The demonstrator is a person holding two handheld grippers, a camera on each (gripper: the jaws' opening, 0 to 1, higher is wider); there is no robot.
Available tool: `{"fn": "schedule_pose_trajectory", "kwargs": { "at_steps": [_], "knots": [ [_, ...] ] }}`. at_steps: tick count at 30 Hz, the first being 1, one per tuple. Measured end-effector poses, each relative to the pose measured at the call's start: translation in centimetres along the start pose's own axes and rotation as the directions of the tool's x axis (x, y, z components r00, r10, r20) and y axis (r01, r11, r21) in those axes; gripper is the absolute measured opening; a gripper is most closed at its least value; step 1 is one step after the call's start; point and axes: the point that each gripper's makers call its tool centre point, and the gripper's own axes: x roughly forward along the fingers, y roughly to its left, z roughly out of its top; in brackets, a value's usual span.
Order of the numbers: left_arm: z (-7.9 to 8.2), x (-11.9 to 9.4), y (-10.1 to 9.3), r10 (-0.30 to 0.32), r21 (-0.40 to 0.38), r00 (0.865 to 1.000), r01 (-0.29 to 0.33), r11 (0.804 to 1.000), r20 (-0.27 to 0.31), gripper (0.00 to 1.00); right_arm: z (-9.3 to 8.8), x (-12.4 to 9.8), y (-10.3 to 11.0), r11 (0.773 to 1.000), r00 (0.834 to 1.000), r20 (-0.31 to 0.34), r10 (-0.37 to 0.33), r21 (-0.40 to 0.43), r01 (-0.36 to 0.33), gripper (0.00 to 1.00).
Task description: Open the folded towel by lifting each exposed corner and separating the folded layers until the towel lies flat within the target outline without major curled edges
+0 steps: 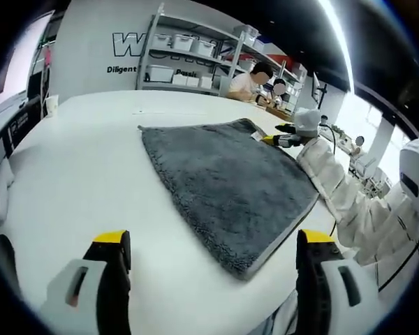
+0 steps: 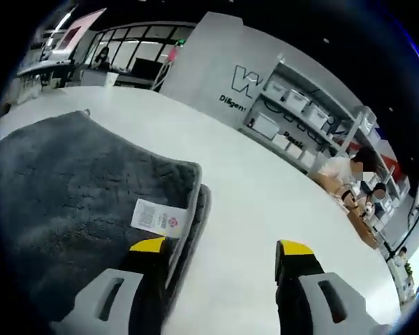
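— How did your towel [image 1: 227,188] look?
— Grey, fluffy, folded on the white counter [image 1: 91,167]; white label [image 2: 157,216] at the corner.
— Your claws?
— Left claw [image 1: 213,248] gaped empty; right claw [image 2: 220,246] wide too, apparently just touching the fold.

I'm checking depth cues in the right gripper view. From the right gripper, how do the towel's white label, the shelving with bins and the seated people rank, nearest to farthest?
Measured from the right gripper:
1. White label, on the grey towel corner just above the gripper's left jaw.
2. Seated people, across the white table, to the right.
3. Shelving with bins, against the far wall behind them.
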Motion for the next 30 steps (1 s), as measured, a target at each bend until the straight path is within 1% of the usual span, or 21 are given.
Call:
{"fn": "schedule_pose_trajectory", "kwargs": {
  "at_steps": [3, 4, 5, 7, 8, 10, 11, 13, 15, 17, 21, 25, 26, 27, 30],
  "knots": [
    [0.0, 0.0, 0.0, 0.0, 0.0, 1.0, 0.0, 1.0, -0.002, 0.98, 0.2, -0.8, -0.7, 1.0, 1.0, 0.008, -0.012, 0.016, 0.012, 0.71],
    [0.0, 0.0, 0.0, 0.0, 0.001, 1.0, 0.0, 1.0, -0.003, 0.98, 0.2, -1.4, -1.2, 0.998, 1.0, 0.013, -0.009, 0.063, 0.008, 0.74],
    [0.0, 0.0, 0.0, 0.001, 0.002, 1.0, -0.001, 1.0, -0.006, 0.98, 0.3, -1.7, -1.3, 0.996, 1.0, 0.02, -0.004, 0.088, 0.002, 0.79],
    [0.0, 0.0, -0.1, 0.001, 0.004, 1.0, -0.001, 1.0, -0.007, 0.98, 0.3, -2.3, -1.8, 0.994, 1.0, 0.027, 0.004, 0.113, -0.007, 0.86],
    [0.1, 0.0, -0.2, 0.0, 0.007, 1.0, 0.001, 1.0, -0.006, 0.98, 0.1, -2.9, -1.9, 0.991, 1.0, 0.023, 0.017, 0.133, -0.02, 0.89],
    [0.2, 0.1, -0.3, -0.004, 0.009, 1.0, 0.004, 1.0, -0.005, 0.99, -0.1, -3.4, -2.0, 0.989, 0.999, 0.027, 0.032, 0.147, -0.036, 0.92],
    [0.2, 0.1, -0.5, -0.007, 0.011, 1.0, 0.008, 1.0, -0.005, 0.99, -0.4, -4.2, -1.8, 0.981, 0.998, 0.031, 0.063, 0.179, -0.067, 0.96],
    [0.3, 0.2, -0.6, -0.011, 0.014, 1.0, 0.011, 1.0, -0.007, 0.99, -0.6, -4.6, -1.8, 0.979, 0.996, 0.03, 0.079, 0.186, -0.083, 0.99],
    [0.3, 0.3, -0.7, -0.014, 0.018, 1.0, 0.015, 1.0, -0.009, 0.99, -1.1, -5.6, -1.7, 0.979, 0.995, 0.018, 0.1, 0.179, -0.102, 0.99],
    [0.3, 0.3, -0.8, -0.017, 0.019, 1.0, 0.017, 1.0, -0.009, 0.99, -1.5, -6.1, -1.6, 0.98, 0.994, 0.008, 0.105, 0.169, -0.105, 0.99],
    [0.5, 0.5, -1.2, -0.024, 0.021, 1.0, 0.024, 1.0, -0.004, 0.99, -3.1, -8.1, -1.6, 0.985, 0.994, -0.019, 0.107, 0.14, -0.104, 0.99],
    [0.5, 0.8, -1.6, -0.03, 0.023, 1.0, 0.03, 0.999, -0.006, 0.99, -4.2, -10.0, -1.2, 0.984, 0.992, -0.025, 0.126, 0.128, -0.122, 0.99],
    [0.5, 0.8, -1.6, -0.031, 0.023, 1.0, 0.031, 0.999, -0.007, 0.99, -4.3, -10.2, -1.1, 0.984, 0.991, -0.026, 0.128, 0.128, -0.124, 0.99],
    [0.6, 0.9, -1.8, -0.035, 0.025, 0.999, 0.036, 0.999, -0.008, 0.99, -5.0, -11.2, -1.1, 0.983, 0.99, -0.031, 0.134, 0.127, -0.129, 0.99],
    [0.6, 1.2, -2.2, -0.043, 0.03, 0.999, 0.044, 0.999, -0.01, 0.99, -5.8, -12.3, -1.0, 0.983, 0.99, -0.038, 0.138, 0.129, -0.132, 0.97]
  ]
}}
